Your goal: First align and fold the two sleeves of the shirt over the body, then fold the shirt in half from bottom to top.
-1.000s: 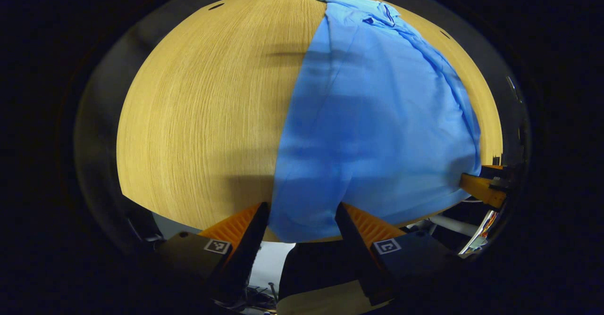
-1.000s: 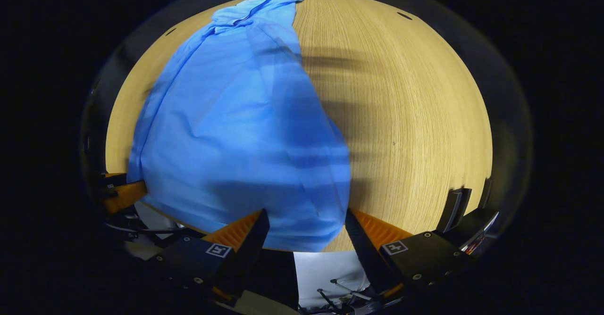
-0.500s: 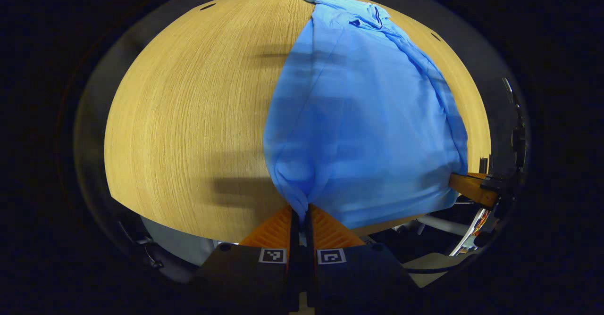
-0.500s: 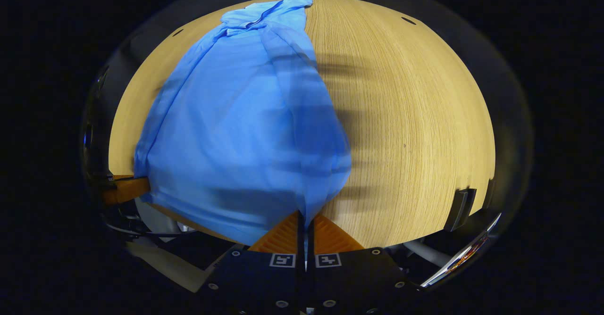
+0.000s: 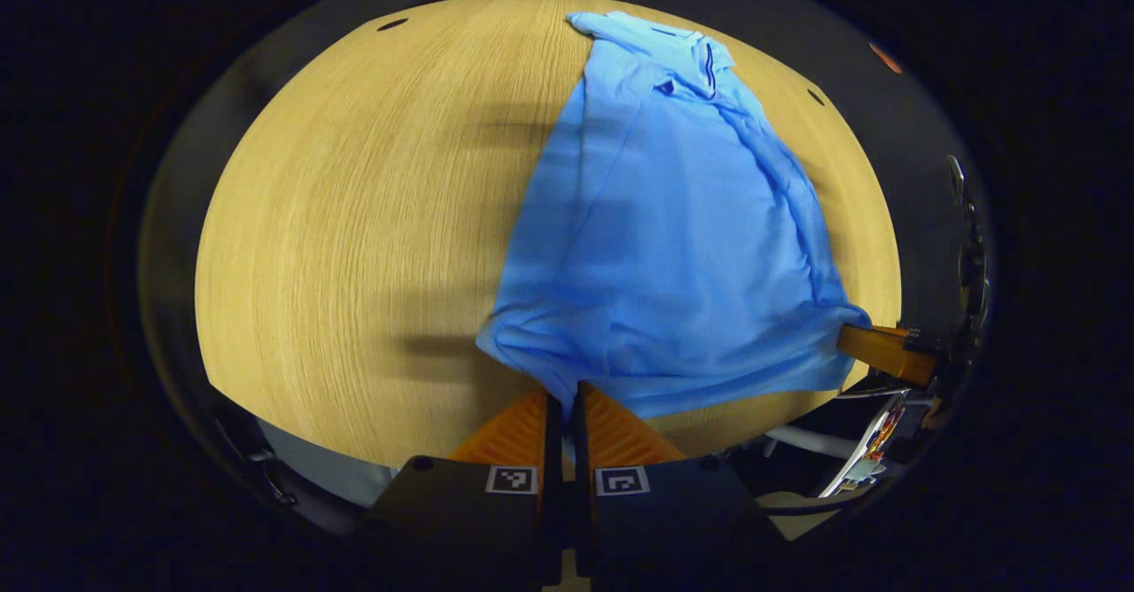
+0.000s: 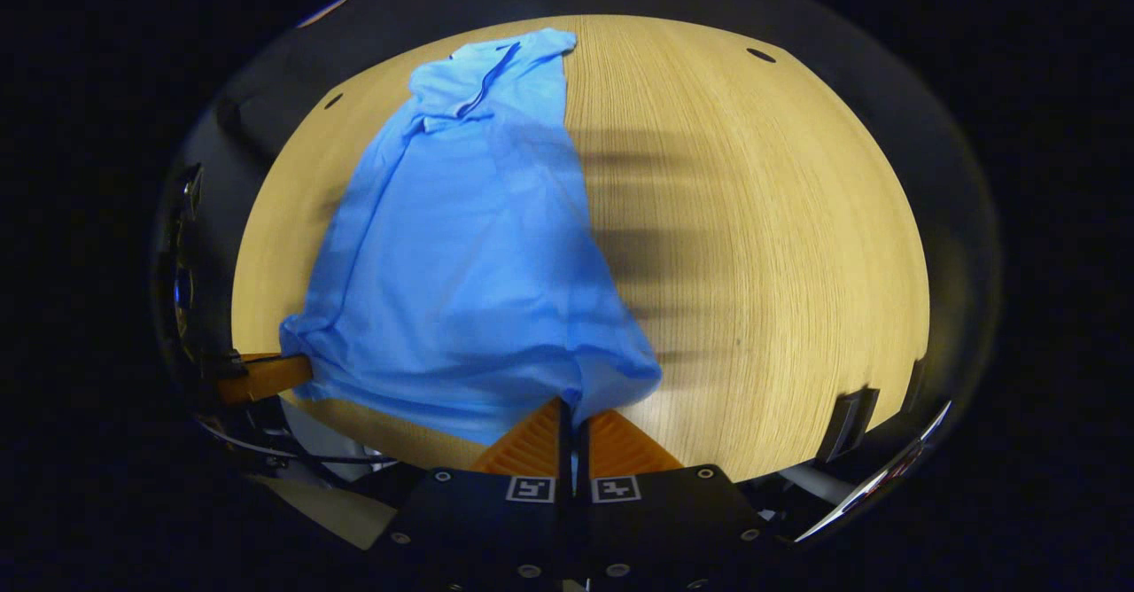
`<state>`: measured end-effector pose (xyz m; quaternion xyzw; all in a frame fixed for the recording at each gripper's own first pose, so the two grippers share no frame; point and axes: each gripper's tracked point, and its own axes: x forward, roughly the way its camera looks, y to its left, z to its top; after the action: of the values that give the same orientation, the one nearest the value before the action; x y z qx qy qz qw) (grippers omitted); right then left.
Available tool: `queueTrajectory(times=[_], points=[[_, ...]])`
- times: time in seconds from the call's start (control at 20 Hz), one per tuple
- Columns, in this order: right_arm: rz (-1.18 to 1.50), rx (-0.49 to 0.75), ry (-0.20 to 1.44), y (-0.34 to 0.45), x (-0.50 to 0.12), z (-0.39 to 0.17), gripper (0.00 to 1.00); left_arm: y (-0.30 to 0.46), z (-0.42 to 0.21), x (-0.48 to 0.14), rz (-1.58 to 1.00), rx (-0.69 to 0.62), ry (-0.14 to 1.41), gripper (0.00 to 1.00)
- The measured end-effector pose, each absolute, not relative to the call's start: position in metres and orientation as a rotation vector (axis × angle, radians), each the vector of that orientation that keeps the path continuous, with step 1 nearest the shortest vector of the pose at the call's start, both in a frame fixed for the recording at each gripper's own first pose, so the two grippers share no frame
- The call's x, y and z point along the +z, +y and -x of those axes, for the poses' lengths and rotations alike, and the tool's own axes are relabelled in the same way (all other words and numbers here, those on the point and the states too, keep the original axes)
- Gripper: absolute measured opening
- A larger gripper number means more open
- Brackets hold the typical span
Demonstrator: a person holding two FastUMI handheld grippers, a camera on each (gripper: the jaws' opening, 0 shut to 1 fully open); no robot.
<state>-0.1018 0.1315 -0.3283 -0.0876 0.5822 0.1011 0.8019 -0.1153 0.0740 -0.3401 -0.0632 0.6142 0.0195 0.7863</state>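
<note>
Shirt: the blue shirt [image 5: 673, 246] lies lengthwise on the wooden table [image 5: 354, 220], collar [image 5: 700, 47] at the far end, hem at the near edge, sleeves already folded in over the body.
Left gripper: the left gripper [image 5: 562, 394] sits low at the near table edge, pointing forward along the shirt; its fingers are pressed together on the hem's left corner, and the cloth bunches up into the pinch.
Right gripper: the right gripper [image 6: 570, 408] is level with it at the same edge, fingers closed on the hem's right corner, which puckers upward.
Hem: the hem [image 6: 461, 388] stretches between the two grips, slightly raised off the table.
Far gripper: from the left gripper view, the other gripper's finger [image 5: 881, 351] touches the hem's far corner.
</note>
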Motion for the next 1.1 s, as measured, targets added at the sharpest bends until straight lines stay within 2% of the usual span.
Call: queueTrajectory(times=[0.75, 1.1], points=[[0.166, 0.291, 1.049, 0.179, -0.250, -0.066, 0.01, 0.086, -0.041, -0.275, 0.101, 0.045, 1.129, 0.11], [0.136, 0.266, 0.988, 0.203, -0.225, -0.148, 0.01, 0.102, -0.119, -0.241, 0.122, 0.022, 1.071, 0.11]])
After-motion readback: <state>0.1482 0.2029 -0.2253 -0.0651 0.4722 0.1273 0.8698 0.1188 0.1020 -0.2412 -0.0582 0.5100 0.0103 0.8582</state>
